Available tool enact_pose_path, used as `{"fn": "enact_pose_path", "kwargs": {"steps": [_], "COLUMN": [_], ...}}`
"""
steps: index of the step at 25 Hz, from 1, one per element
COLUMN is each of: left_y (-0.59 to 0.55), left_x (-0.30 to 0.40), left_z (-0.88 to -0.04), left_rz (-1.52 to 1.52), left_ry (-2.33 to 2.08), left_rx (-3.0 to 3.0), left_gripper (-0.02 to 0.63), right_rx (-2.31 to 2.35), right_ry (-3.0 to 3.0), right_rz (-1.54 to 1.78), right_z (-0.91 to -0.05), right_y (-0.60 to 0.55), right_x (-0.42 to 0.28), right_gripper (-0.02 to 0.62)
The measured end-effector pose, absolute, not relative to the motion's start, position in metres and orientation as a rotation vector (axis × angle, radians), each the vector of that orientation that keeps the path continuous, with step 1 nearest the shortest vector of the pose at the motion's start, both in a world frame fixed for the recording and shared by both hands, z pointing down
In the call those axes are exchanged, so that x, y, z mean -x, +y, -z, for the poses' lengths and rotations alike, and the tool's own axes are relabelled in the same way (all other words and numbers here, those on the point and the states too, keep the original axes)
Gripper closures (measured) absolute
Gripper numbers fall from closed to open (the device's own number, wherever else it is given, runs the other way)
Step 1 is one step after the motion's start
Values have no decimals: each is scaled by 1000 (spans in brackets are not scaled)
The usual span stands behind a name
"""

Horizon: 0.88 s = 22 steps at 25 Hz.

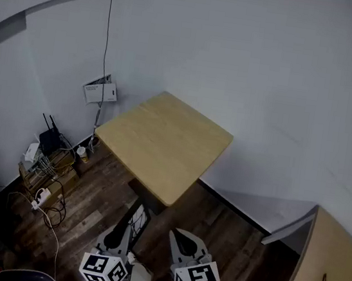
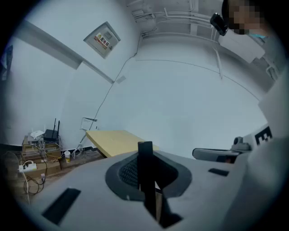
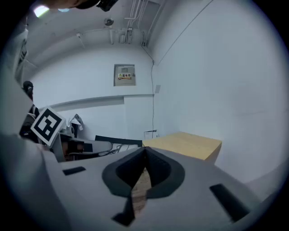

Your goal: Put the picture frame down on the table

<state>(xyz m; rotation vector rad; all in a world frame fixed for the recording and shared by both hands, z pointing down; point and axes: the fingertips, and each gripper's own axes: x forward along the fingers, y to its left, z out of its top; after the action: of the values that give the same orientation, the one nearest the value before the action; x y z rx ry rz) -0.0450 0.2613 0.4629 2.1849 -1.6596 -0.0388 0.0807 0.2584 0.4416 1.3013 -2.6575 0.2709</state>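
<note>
The picture frame [image 1: 139, 220], thin with a black rim, hangs low over the wood floor in front of the light wooden table [image 1: 162, 142]. My left gripper [image 1: 123, 232] is shut on the frame's edge. In the left gripper view, that dark edge [image 2: 145, 146] stands upright between the closed jaws of the left gripper [image 2: 144, 159], with the table [image 2: 115, 140] beyond. My right gripper [image 1: 176, 235] hovers just right of the frame, shut and holding nothing. In the right gripper view, the tips of the right gripper [image 3: 145, 150] meet, and the frame [image 3: 118, 141] shows as a dark bar to the left.
A router, cardboard boxes and tangled cables [image 1: 47, 154] crowd the floor left of the table. A white wall box [image 1: 100, 90] hangs behind the table's left corner. White walls stand close behind the table. A wooden cabinet [image 1: 329, 275] stands at the lower right.
</note>
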Motion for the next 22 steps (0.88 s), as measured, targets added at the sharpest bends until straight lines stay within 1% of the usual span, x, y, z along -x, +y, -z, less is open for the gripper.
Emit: {"fn": "enact_pose_path", "kwargs": {"steps": [7,16,22], "left_y": [319,340,347], "left_x": [40,21,19], "left_z": [-459,-452,-452], "left_rz": [74,63,80], "left_ry": [-1662,-1646,-1641], "left_rx": [-2178,-2227,-2211], "left_gripper": [578,579,579], "right_rx": [-1304,-1296,-1288], "right_ry": [-2675,-2681,-2701], "right_rz": [-226,-201,-265], "right_z": [-429,-425,-428], "right_y": [319,347,351], "right_x": [-88,-100,-102], "right_gripper": [595,595,595]}}
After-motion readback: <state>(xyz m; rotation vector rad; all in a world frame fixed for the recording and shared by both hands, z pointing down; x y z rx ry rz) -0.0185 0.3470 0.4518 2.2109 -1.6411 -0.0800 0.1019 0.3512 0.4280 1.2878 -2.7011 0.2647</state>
